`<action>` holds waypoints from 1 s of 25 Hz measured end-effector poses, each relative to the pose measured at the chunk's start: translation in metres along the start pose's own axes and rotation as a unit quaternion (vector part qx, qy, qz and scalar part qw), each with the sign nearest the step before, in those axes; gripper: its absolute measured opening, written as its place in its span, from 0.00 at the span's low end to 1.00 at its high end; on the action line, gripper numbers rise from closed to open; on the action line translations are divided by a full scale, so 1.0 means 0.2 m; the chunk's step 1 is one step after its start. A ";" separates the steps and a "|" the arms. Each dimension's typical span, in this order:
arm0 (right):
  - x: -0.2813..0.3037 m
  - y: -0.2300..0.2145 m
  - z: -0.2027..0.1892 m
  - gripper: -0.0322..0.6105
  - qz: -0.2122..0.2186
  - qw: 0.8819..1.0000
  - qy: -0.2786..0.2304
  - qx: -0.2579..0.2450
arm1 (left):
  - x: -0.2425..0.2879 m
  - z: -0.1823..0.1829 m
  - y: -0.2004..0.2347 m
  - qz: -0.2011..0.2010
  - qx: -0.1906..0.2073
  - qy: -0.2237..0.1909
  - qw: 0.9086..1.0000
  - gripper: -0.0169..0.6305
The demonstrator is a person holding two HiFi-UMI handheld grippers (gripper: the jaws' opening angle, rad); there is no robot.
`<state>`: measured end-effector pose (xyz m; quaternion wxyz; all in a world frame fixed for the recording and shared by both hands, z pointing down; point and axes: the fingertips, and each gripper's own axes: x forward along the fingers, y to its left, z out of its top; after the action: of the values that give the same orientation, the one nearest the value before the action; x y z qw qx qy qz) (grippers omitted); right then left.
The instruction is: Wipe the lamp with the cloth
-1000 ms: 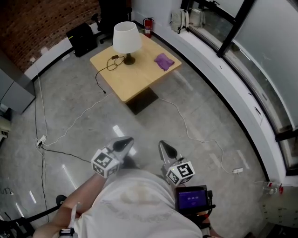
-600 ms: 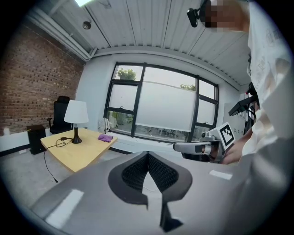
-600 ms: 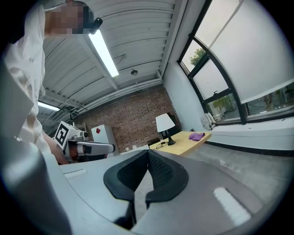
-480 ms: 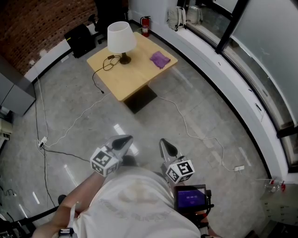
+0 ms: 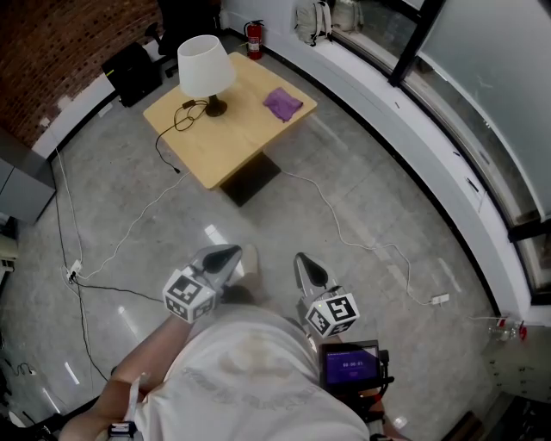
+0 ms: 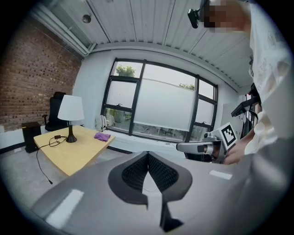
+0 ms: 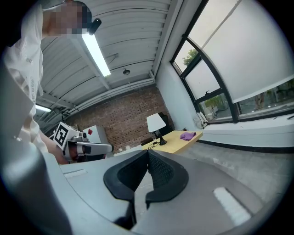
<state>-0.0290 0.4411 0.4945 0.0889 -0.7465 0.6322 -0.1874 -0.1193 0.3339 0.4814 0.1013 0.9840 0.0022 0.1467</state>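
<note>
A white-shaded lamp (image 5: 205, 71) with a dark base stands on a light wooden table (image 5: 225, 138) far ahead, and a purple cloth (image 5: 281, 104) lies on the table to its right. Both show small in the left gripper view, lamp (image 6: 71, 114) and cloth (image 6: 102, 136), and in the right gripper view, lamp (image 7: 155, 126) and cloth (image 7: 187, 136). My left gripper (image 5: 225, 256) and right gripper (image 5: 304, 268) are held close to the person's body, well short of the table. Each is shut with nothing between its jaws.
A black cord (image 5: 172, 129) trails off the table, and white cables (image 5: 344, 237) run across the grey floor. A fire extinguisher (image 5: 253, 39) and a bag (image 5: 308, 19) stand by the window wall. A black chair (image 5: 131, 71) sits behind the table near the brick wall.
The table, lamp and cloth have shifted up and left in the head view. Both grippers stay shut, in much the same place in the frame.
</note>
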 end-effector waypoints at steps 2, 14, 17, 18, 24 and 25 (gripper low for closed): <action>0.04 -0.04 0.03 0.07 -0.004 1.000 0.001 -0.004 | 0.07 0.03 0.06 -0.001 -0.005 -0.003 1.000 0.03; 0.47 -0.31 0.32 0.07 -0.022 0.999 0.019 -0.044 | 0.49 0.27 0.51 -0.019 -0.020 -0.032 0.999 0.03; 0.60 -0.34 0.37 0.07 -0.024 0.998 0.022 -0.047 | 0.56 0.32 0.63 -0.022 -0.024 -0.033 0.999 0.03; 0.64 -0.34 0.38 0.07 -0.025 0.998 0.023 -0.046 | 0.57 0.33 0.67 -0.023 -0.026 -0.033 0.999 0.03; 0.84 -0.43 0.46 0.07 -0.040 0.997 0.036 -0.059 | 0.69 0.43 0.88 -0.027 -0.031 -0.052 0.998 0.03; 0.87 -0.45 0.48 0.07 -0.042 0.996 0.037 -0.063 | 0.70 0.45 0.92 -0.028 -0.032 -0.054 0.998 0.03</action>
<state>0.1135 0.2770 0.4698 0.0103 -0.7691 0.6136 -0.1788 0.0363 0.1416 0.4751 0.1366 0.9863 0.0192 0.0904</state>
